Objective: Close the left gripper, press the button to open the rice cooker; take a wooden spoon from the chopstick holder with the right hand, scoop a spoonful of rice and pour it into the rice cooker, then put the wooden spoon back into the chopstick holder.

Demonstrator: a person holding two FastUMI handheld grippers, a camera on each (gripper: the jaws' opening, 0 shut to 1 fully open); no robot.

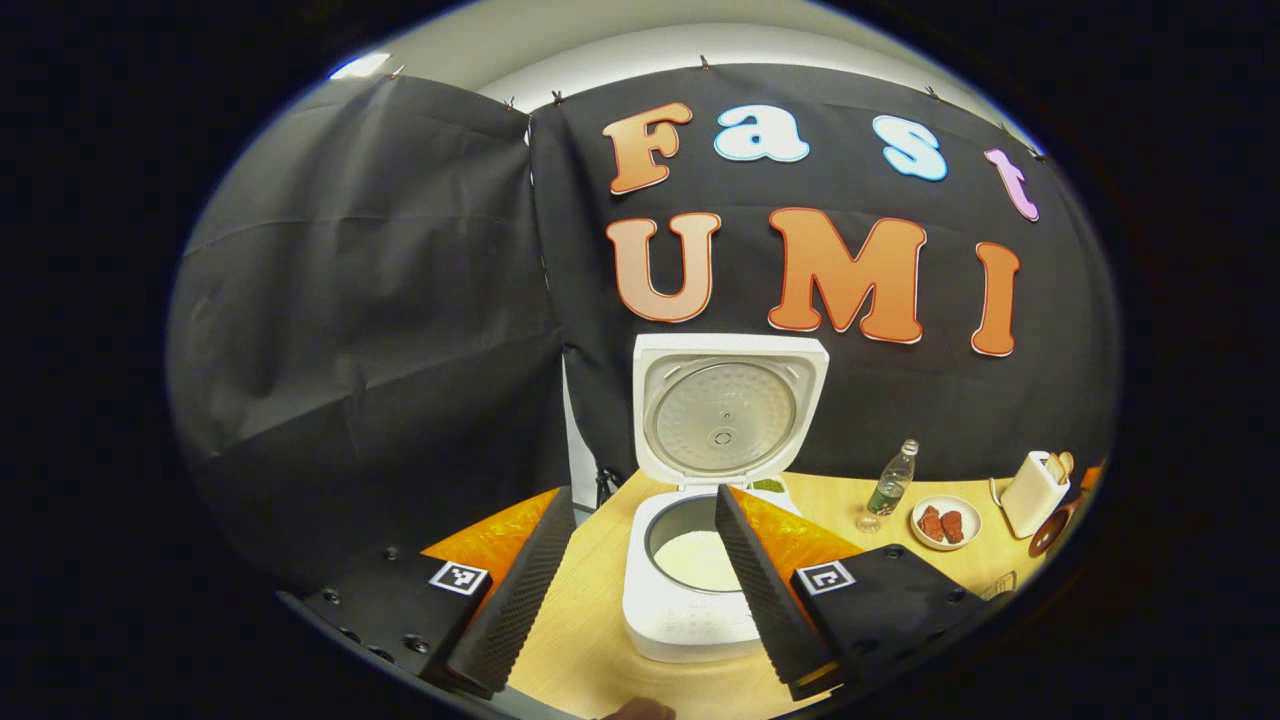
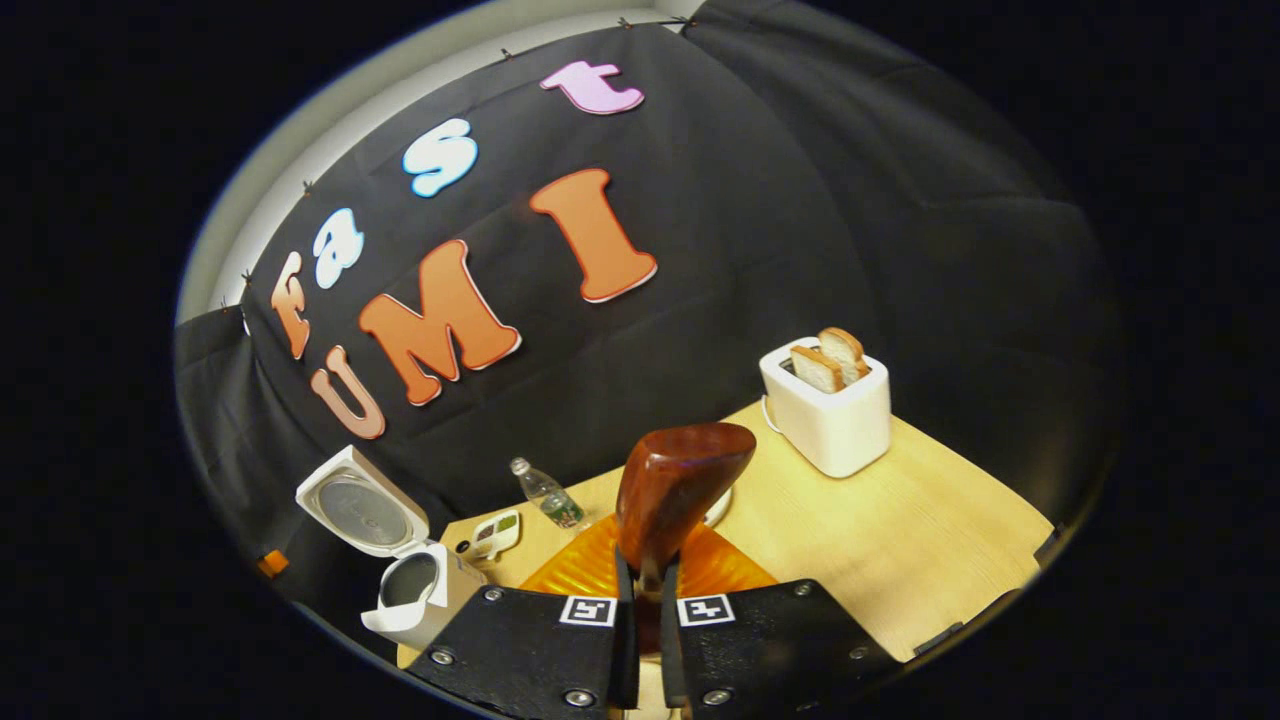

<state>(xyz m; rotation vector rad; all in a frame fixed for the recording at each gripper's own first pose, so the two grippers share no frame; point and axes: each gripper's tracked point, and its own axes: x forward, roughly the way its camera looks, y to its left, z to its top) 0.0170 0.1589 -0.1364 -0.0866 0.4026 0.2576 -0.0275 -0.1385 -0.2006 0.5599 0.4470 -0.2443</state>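
A: Where does the white square rice cooker [image 1: 690, 590] sit?

B: Near the table's front edge, lid [image 1: 728, 412] upright, white rice inside its pot. The left gripper [image 1: 640, 580] hangs before it, fingers spread wide, nothing between them.

A: And the right gripper [image 2: 645, 600]?

B: Clamped on the dark reddish-brown wooden spoon [image 2: 675, 490], bowl raised above the pale wooden table [image 2: 900, 540]. Bare tabletop lies in front of the white toaster [image 2: 828, 405] with its two bread slices, which stands by the back wall. A clear plastic bottle [image 2: 545, 495] stands between the toaster and the cooker.
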